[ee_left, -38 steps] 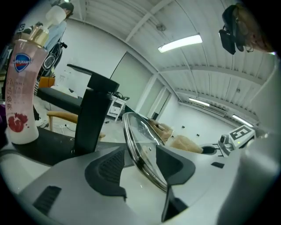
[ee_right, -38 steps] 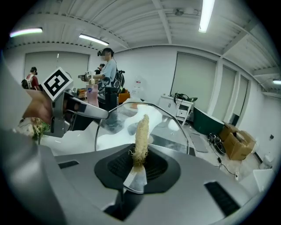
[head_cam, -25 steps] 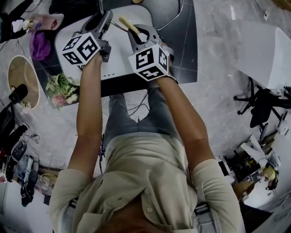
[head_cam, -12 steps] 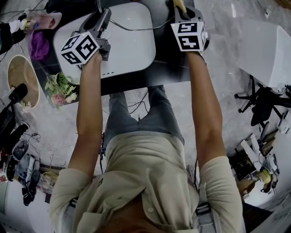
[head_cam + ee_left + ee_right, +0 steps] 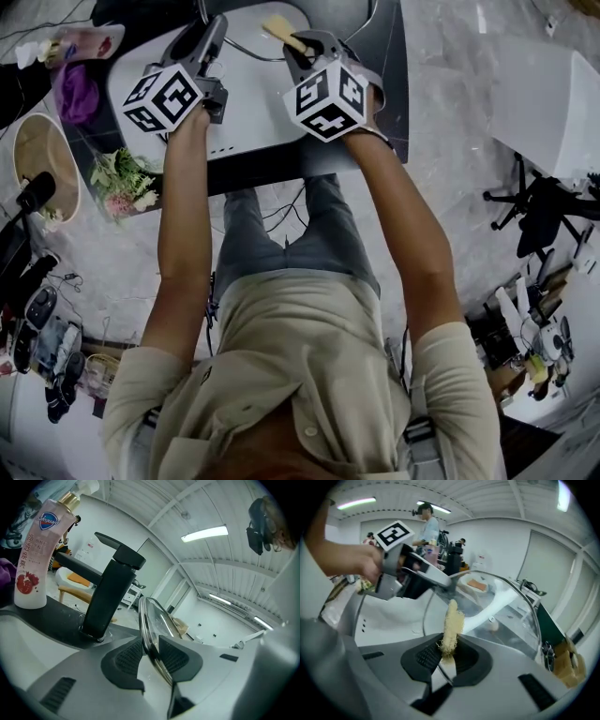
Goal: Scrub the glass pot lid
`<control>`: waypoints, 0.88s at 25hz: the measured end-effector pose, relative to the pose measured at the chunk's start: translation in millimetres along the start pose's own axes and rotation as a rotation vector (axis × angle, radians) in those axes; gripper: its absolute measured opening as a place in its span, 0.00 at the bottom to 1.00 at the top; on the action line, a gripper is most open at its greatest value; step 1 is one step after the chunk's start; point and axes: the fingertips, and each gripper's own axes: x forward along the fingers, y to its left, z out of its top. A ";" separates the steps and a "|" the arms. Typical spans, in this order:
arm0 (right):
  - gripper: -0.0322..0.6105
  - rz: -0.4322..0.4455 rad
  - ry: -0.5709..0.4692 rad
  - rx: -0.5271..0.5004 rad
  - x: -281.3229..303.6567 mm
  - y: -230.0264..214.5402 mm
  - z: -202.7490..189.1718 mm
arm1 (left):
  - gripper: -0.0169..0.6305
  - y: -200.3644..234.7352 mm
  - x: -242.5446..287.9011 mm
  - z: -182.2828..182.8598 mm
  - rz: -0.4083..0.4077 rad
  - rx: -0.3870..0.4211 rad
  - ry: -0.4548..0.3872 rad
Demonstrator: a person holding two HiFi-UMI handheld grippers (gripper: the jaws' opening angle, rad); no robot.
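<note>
The glass pot lid [image 5: 506, 606] stands on edge over the white sink [image 5: 253, 108]. Its steel rim [image 5: 149, 630] runs between the left jaws. My left gripper [image 5: 151, 646] is shut on that rim and shows at the top left in the head view [image 5: 214, 33]. In the right gripper view the left gripper [image 5: 449, 584] grips the lid's far edge. My right gripper [image 5: 449, 656] is shut on a yellow loofah scrubber [image 5: 452, 626]. The scrubber's tip lies against or just short of the glass; contact is unclear. From the head camera, the right gripper [image 5: 302, 45] sits just right of the left one, the scrubber [image 5: 281, 33] pointing up-left.
A black faucet [image 5: 110, 597] rises behind the lid, with a soap bottle [image 5: 40, 555] to its left. The black counter [image 5: 384, 84] surrounds the sink. A purple cloth [image 5: 80, 94], flowers [image 5: 122, 183] and a round bowl [image 5: 42, 159] lie left. A person [image 5: 429, 522] stands in the background.
Half a second ago the right gripper was out over the black counter at the right. It has swung back left over the sink to the lid. The left gripper has held still.
</note>
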 end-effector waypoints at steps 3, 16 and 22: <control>0.13 0.071 -0.054 -0.050 2.8 32.6 29.9 | 0.21 1.8 1.0 -2.3 -0.006 -0.011 -0.001; 0.13 0.062 -0.045 -0.035 12.2 13.9 22.9 | 0.20 9.4 -0.6 -7.8 0.013 -0.031 -0.004; 0.13 -0.122 0.010 0.093 13.3 -90.9 -22.0 | 0.20 12.5 -1.9 -8.9 0.022 -0.031 -0.012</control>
